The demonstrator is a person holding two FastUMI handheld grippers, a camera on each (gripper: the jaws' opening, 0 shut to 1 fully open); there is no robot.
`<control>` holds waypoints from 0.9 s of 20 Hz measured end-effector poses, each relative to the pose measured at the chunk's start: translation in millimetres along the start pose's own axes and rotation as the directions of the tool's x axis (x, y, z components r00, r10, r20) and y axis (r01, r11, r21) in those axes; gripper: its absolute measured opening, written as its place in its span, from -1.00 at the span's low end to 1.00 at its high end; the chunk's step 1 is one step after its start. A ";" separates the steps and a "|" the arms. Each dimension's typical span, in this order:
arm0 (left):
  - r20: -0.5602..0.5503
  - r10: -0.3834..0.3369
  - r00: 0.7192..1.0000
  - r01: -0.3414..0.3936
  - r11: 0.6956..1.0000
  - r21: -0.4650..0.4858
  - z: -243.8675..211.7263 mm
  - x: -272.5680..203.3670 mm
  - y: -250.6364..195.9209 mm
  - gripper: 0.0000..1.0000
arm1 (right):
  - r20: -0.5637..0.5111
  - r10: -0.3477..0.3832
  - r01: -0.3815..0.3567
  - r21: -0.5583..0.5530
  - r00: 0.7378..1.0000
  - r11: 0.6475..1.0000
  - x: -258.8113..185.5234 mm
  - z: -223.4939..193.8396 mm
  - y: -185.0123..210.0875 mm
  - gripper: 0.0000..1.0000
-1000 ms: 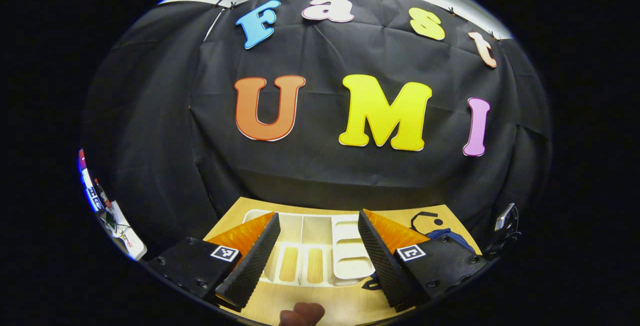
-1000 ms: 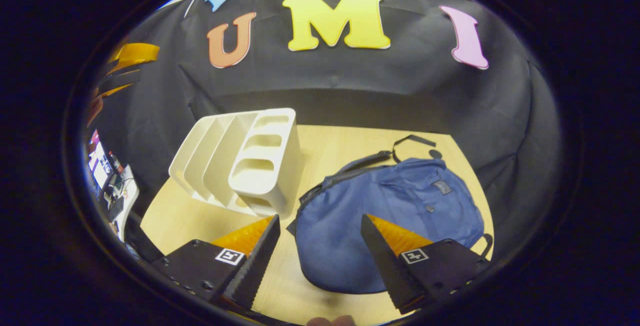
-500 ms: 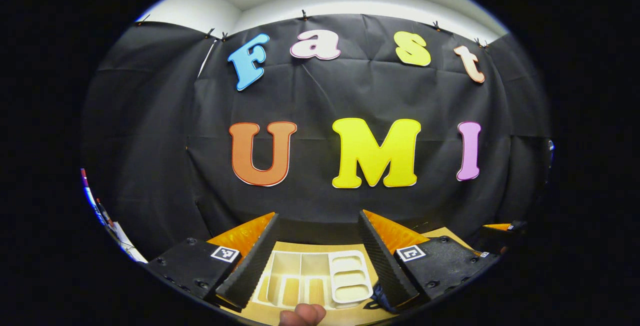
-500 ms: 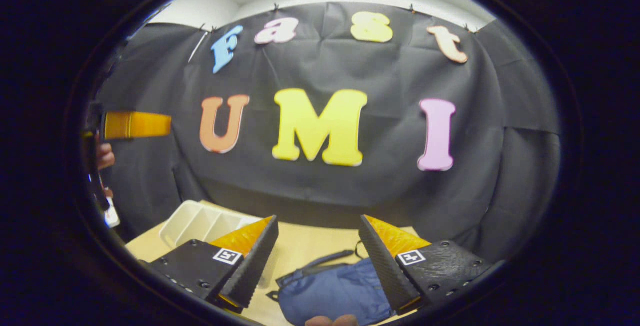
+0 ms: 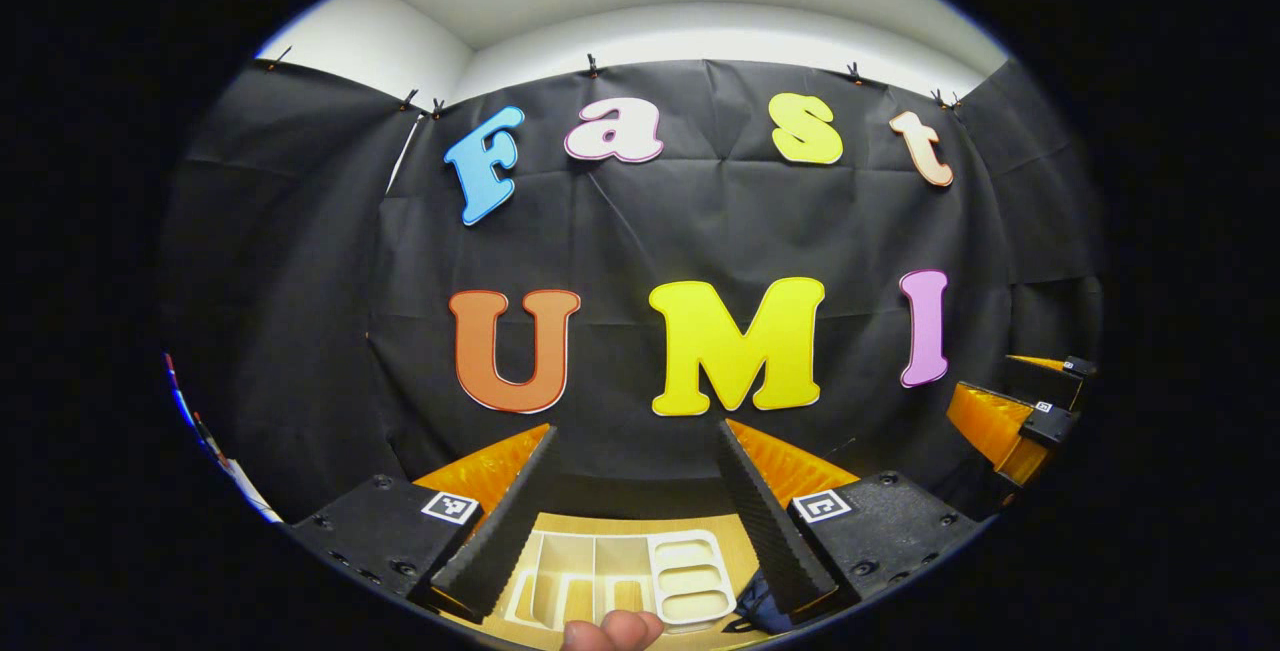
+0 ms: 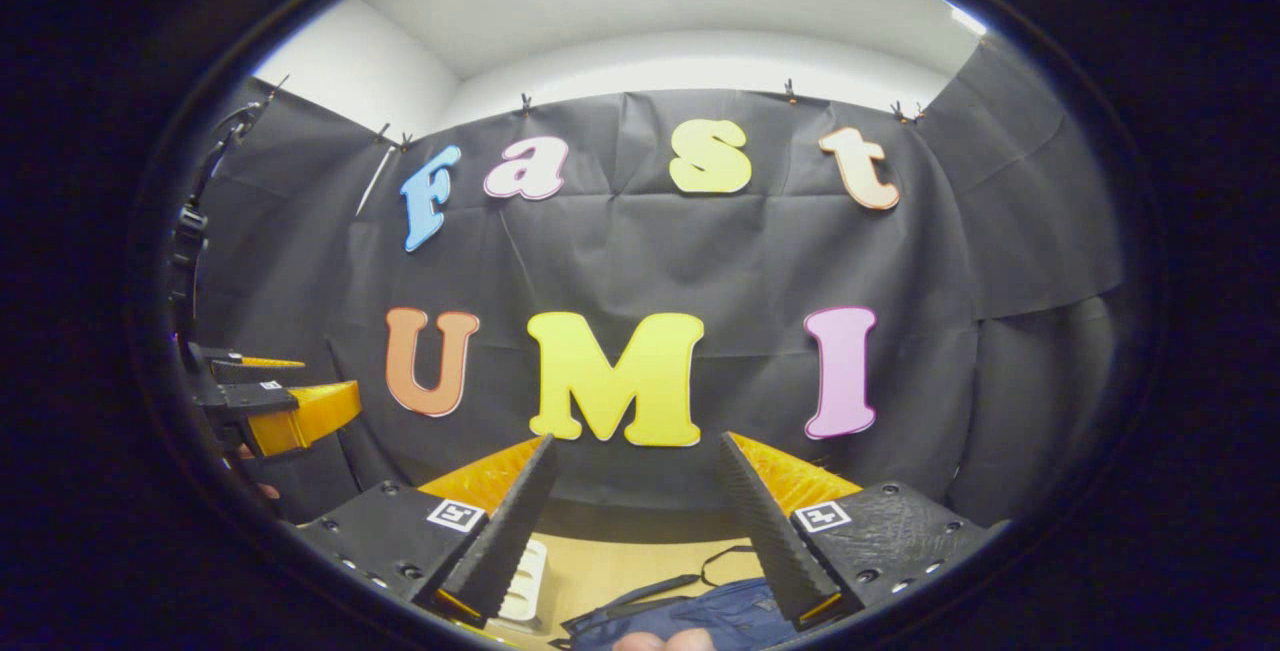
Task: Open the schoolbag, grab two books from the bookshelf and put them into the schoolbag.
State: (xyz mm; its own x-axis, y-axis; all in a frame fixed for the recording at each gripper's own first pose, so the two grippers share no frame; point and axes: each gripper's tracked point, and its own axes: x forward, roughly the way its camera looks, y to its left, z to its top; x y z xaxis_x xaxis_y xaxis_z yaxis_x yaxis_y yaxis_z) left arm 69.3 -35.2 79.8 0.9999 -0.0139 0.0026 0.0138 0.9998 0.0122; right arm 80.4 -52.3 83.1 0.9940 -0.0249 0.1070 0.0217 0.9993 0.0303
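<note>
Both grippers are raised and level, facing the booth's back wall. My left gripper (image 5: 632, 511) is open with nothing between its fingers; low between them lies the white bookshelf (image 5: 620, 589), its slots bare, on the wooden table (image 5: 640, 526). A sliver of the blue schoolbag (image 5: 752, 611) peeks beside the right finger. My right gripper (image 6: 632, 521) is open and holds nothing too. Below it sits the blue schoolbag (image 6: 690, 609) with its black strap, and a corner of the bookshelf (image 6: 525, 581). Each view catches the other gripper at its edge: right gripper (image 5: 1020, 411), left gripper (image 6: 270, 401).
A thumb tip (image 5: 610, 629) shows at the bottom of the left gripper view and a fingertip (image 6: 665, 641) at the bottom of the right gripper view. White wall and ceiling (image 6: 640, 21) rise above the black cloth.
Both grippers have tilted up and lifted away from the table; bookshelf and schoolbag have slid to the bottom edge of the views. Both stay open.
</note>
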 end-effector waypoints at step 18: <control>0.013 0.037 0.999 -0.037 0.999 0.023 -0.4 2.7 -6.9 0.89 | -0.083 0.023 -0.022 0.011 0.996 1.000 14.0 -15.3 -1.5 0.93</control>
State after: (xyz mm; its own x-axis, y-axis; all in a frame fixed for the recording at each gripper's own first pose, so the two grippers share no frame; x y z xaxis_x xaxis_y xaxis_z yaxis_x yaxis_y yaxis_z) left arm 71.9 -42.2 79.4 0.9996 0.0226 0.0161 -0.0232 0.9991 0.0354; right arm 95.9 -53.8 69.3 0.9997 0.0001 0.0251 -0.0011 0.9992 0.0391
